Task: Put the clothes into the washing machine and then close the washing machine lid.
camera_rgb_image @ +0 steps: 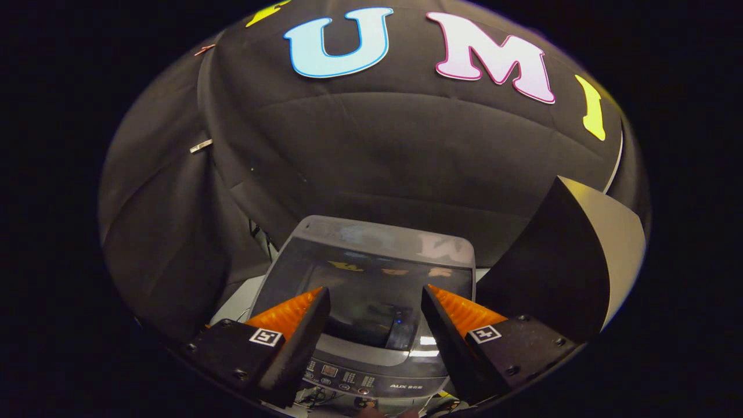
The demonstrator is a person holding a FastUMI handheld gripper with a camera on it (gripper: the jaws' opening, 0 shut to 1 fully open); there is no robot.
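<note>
A small grey top-loading washing machine (371, 273) stands below me, against the black cloth wall. Its dark glossy lid (371, 290) lies flat and shut over the tub, with reflections on it. The control panel (371, 380) runs along the near edge, between my fingers. My gripper (376, 293) hovers above the lid, open, with nothing between its fingers (302, 319). No clothes can be seen; the inside of the tub is hidden under the lid.
A large dark box or panel with a pale side (572, 261) stands right of the machine, close to the right finger. Black cloth (371, 162) closes off the back and left. Some cables (258, 232) hang behind the machine at the left.
</note>
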